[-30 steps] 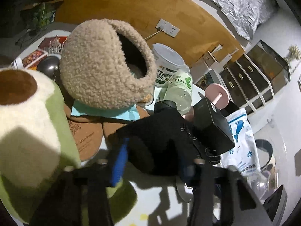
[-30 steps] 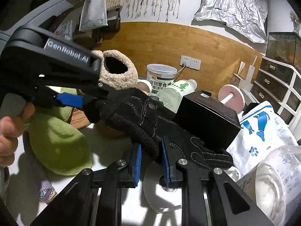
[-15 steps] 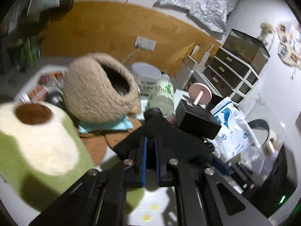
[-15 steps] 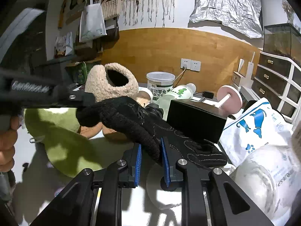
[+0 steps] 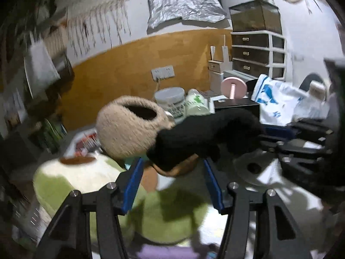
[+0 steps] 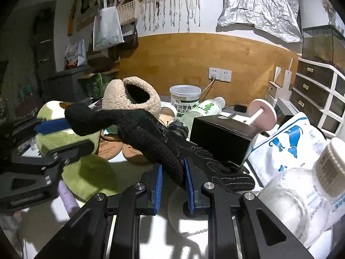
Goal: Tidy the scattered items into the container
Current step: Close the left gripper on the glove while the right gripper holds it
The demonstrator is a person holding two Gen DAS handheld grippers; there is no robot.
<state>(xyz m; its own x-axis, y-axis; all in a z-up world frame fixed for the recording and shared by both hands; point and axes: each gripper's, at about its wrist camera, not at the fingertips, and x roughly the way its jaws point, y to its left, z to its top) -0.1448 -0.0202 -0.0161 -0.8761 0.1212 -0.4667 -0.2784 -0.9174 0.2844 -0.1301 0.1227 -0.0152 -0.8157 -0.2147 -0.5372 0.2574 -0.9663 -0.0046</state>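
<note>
Since half a second ago the left tongs have let go of the black glove and now stand spread wide, blue pads either side of its cuff end without touching.

Right tongs are clenched on the glove mid-length, holding it off the worktop; a second black glove with white stitching lies under it.

Count, left to right in the right wrist view:
- one green-and-cream plush cushion
- one beige fleece basket, mouth open, behind the glove
- two cork coasters
- one white tub
- one clear bottle with green label, lying down
- one black box
- one pink spool
- one white bag with blue whales
- one clear jar, near right.

Only the right view shows the second glove, the jar and the left tongs' body at left. Only the left view shows the right tongs' body at right; that view is motion-blurred.
</note>
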